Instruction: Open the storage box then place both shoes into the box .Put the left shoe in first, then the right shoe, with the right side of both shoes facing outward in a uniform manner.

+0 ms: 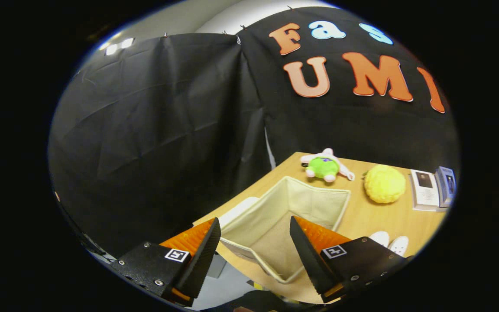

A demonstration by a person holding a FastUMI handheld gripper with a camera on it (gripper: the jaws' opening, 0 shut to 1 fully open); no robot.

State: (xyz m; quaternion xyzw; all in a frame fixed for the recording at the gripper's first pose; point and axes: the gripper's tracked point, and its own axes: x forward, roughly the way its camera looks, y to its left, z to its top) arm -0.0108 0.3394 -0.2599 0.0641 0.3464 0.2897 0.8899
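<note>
A cream fabric storage box (pixel 319 201) stands open on the wooden table (pixel 364 216), its inside bare. Its lid (pixel 238 209) rests at its far-left side, partly hidden by the box wall. My gripper (pixel 256 227) hovers above the near part of the box, open, with nothing between its fingers. The toes of two white shoes (pixel 390 242) peek out beside the right finger (pixel 303 247), to the right of the box; the rest of the shoes is hidden behind that finger.
Beyond the box lie a green and white plush toy (pixel 325 167) and a yellow fuzzy ball (pixel 383 183). Small books (pixel 431 188) stand at the table's far-right edge. The table's left edge runs close beside the box, with black cloth behind.
</note>
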